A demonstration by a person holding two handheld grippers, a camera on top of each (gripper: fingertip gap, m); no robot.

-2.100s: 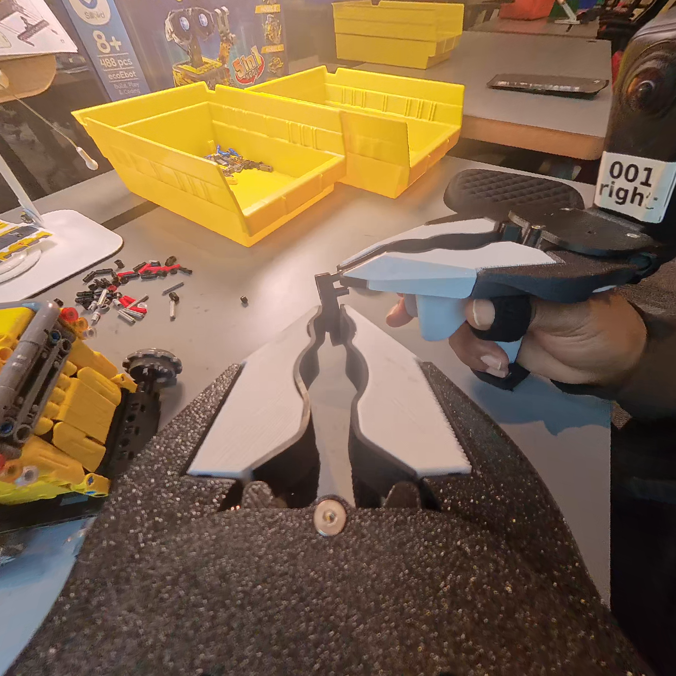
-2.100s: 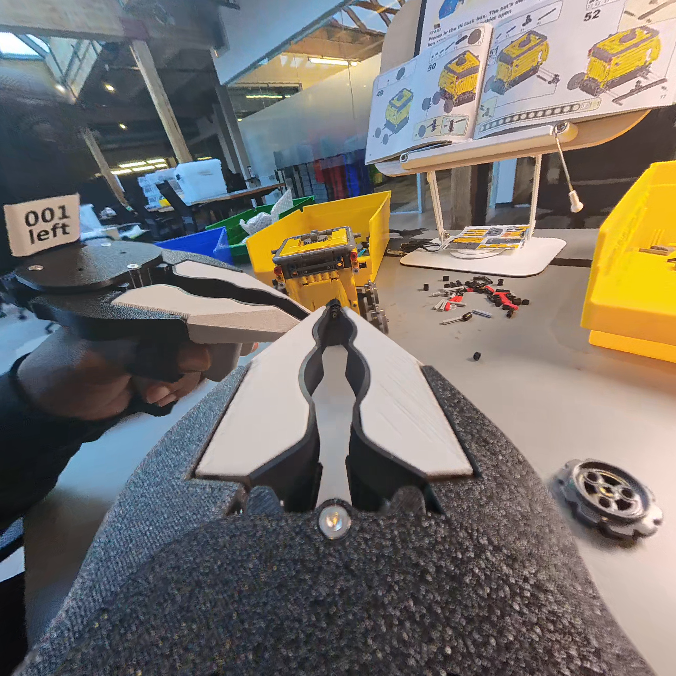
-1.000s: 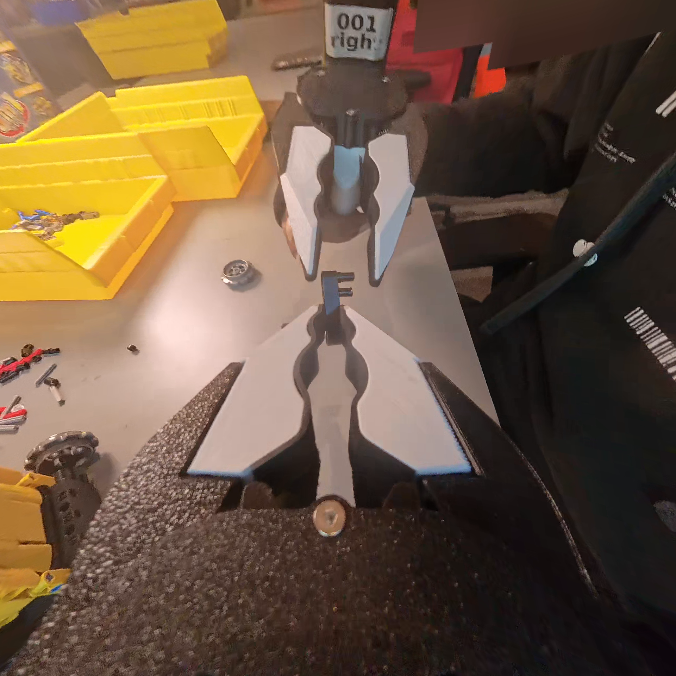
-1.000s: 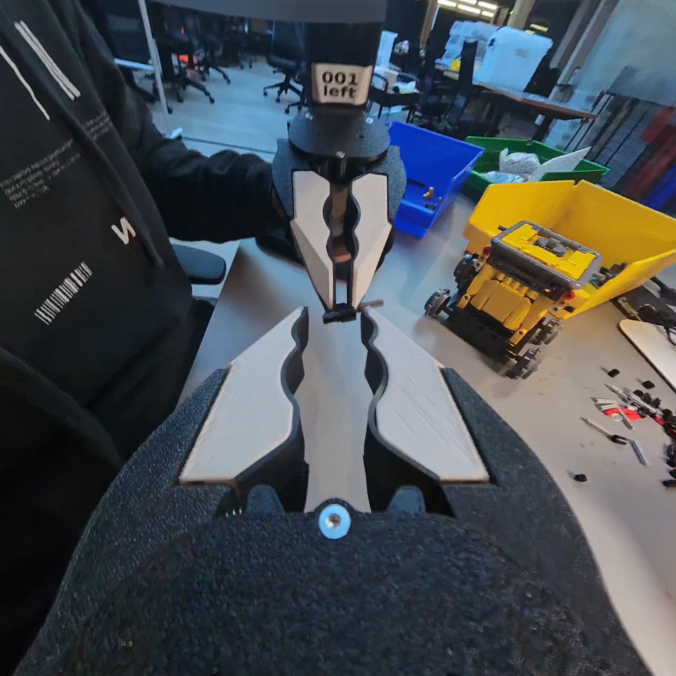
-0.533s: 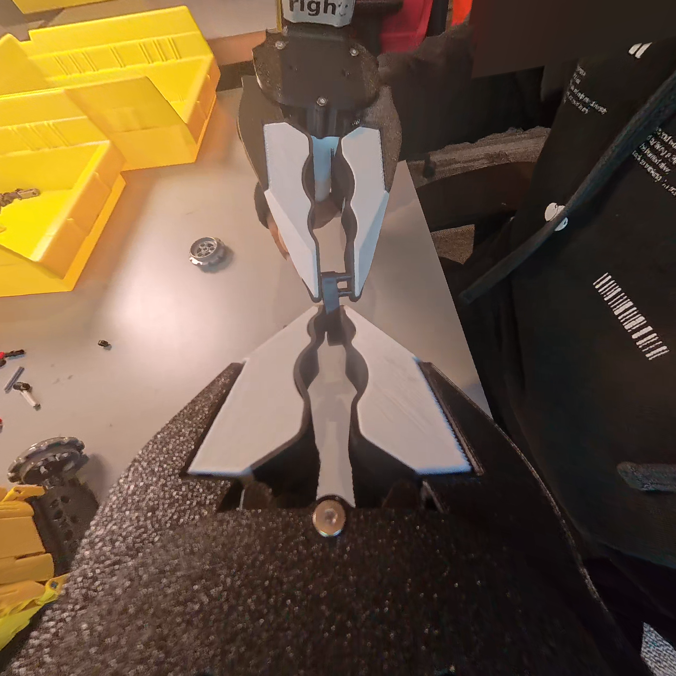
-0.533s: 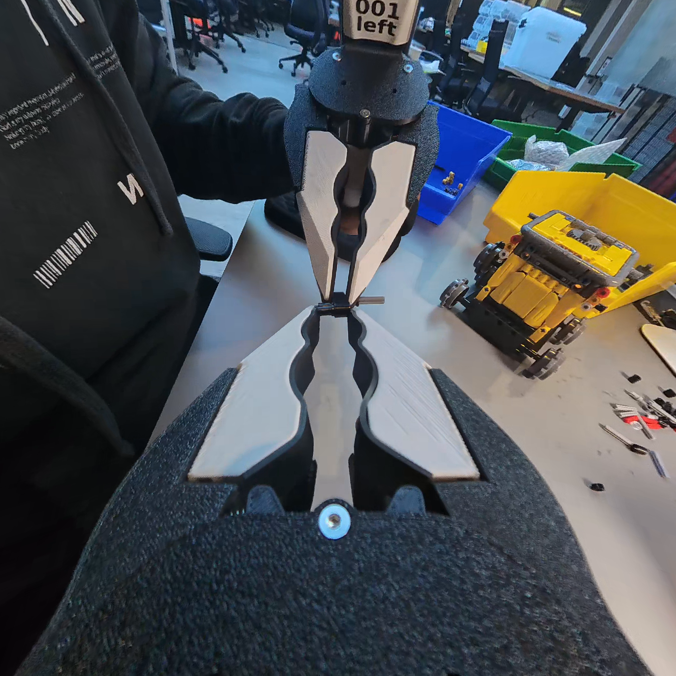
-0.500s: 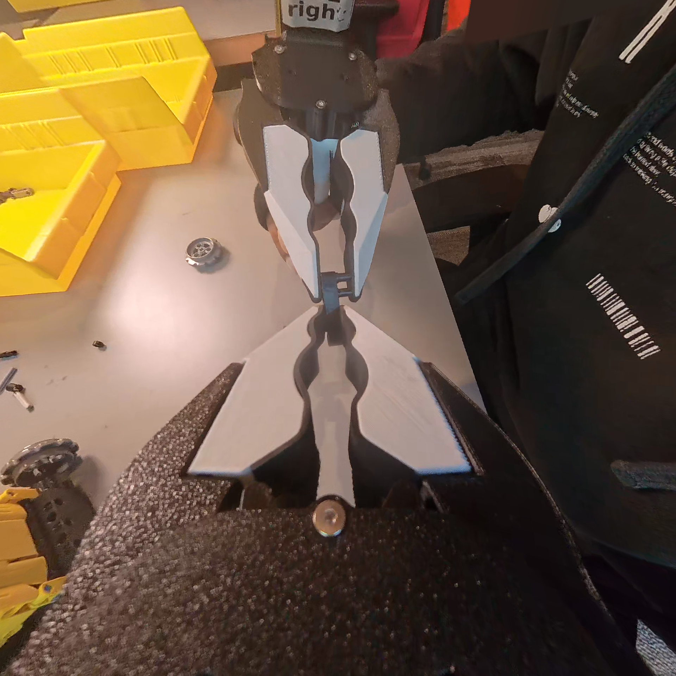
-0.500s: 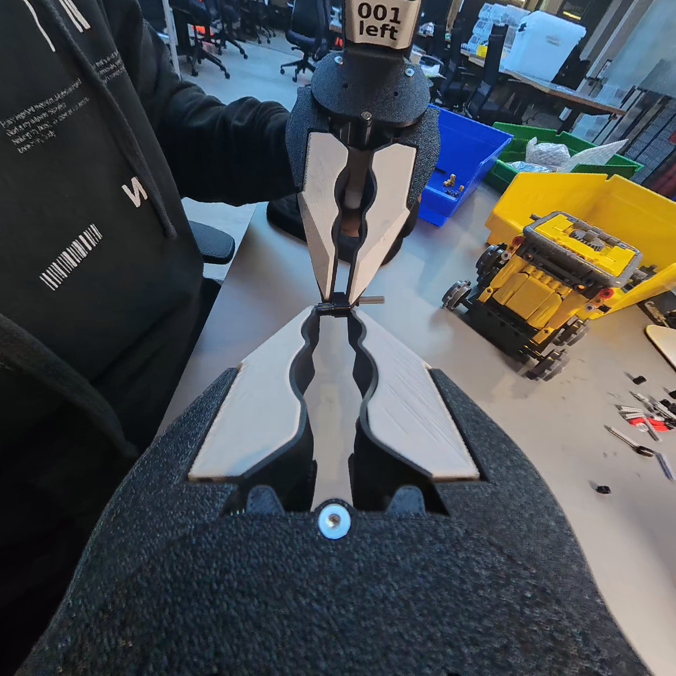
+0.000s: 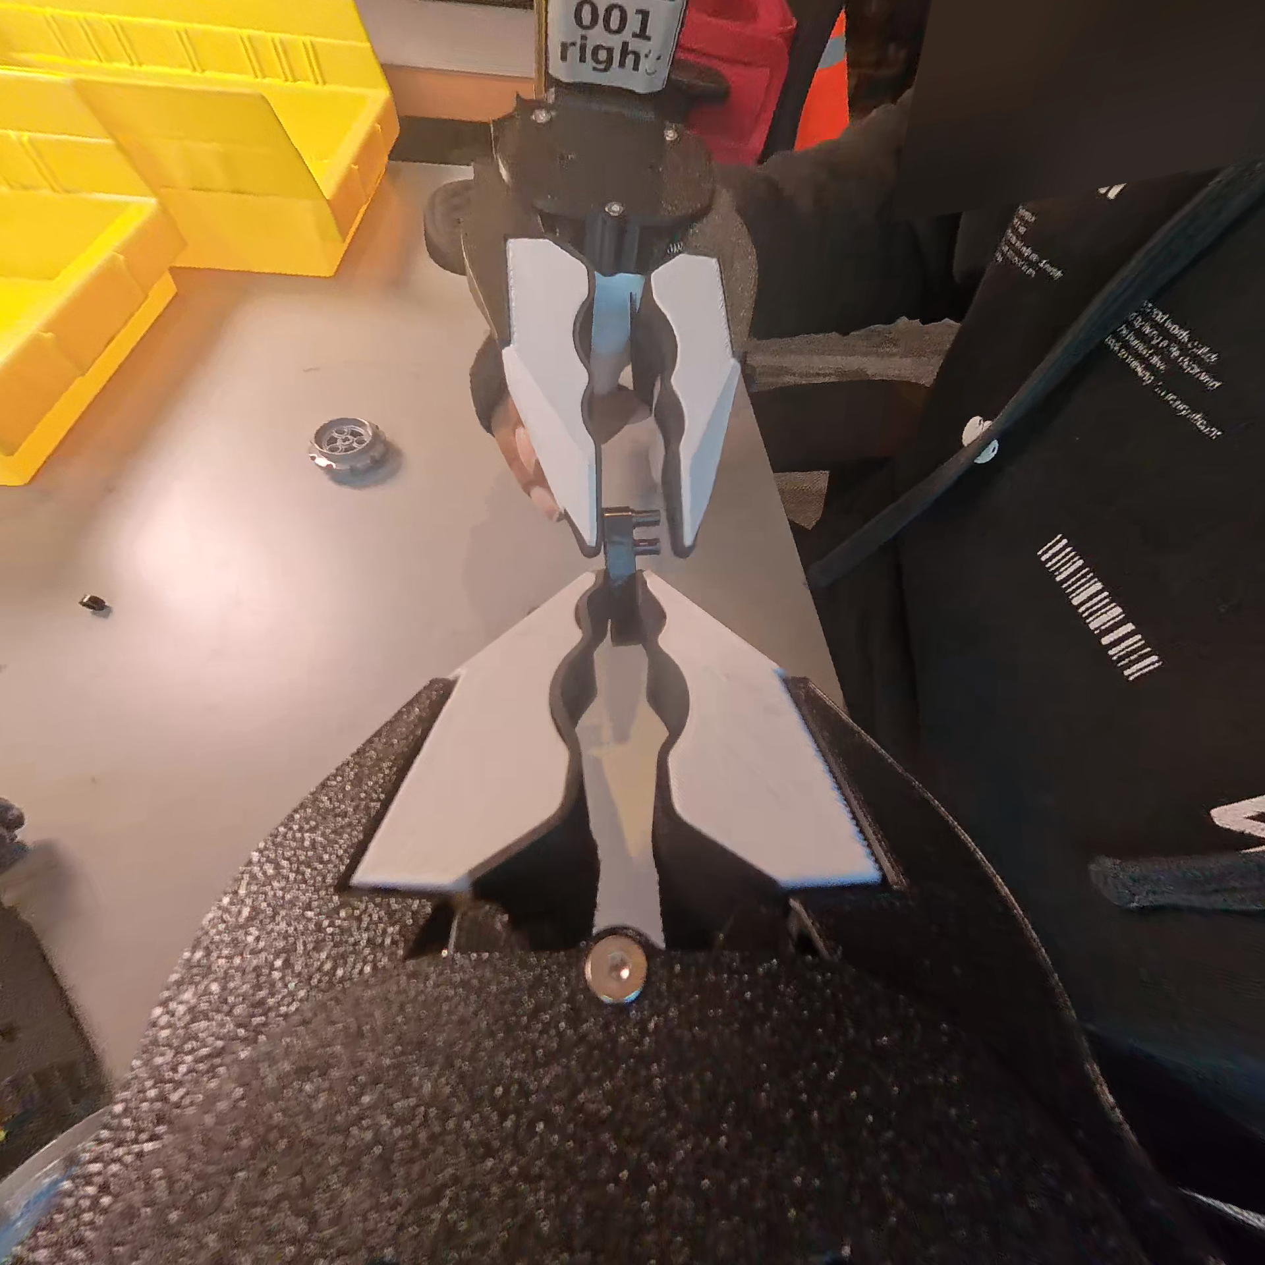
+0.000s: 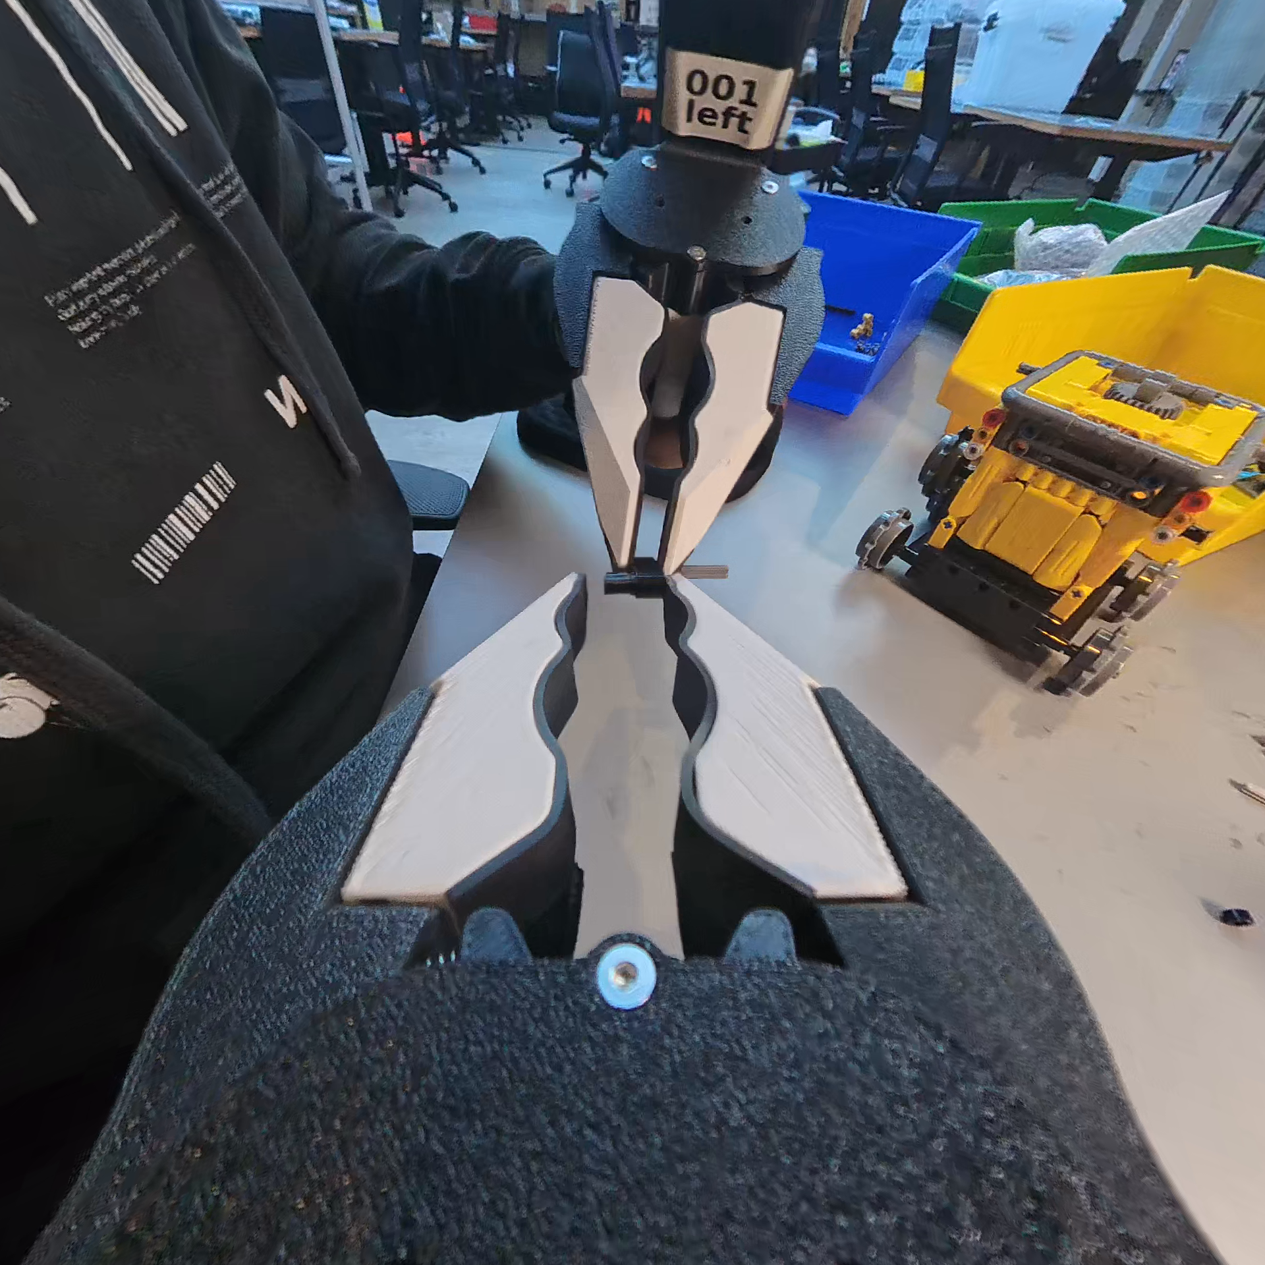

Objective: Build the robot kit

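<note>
Black connector (image 9: 621,547) clamped in left gripper (image 9: 623,582), right gripper (image 10: 624,589) reopened

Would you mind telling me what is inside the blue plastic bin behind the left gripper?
The blue plastic bin shows a few small yellowish and dark parts at its floor. The left gripper and the near wall cover the rest, so nothing more can be told.
</note>
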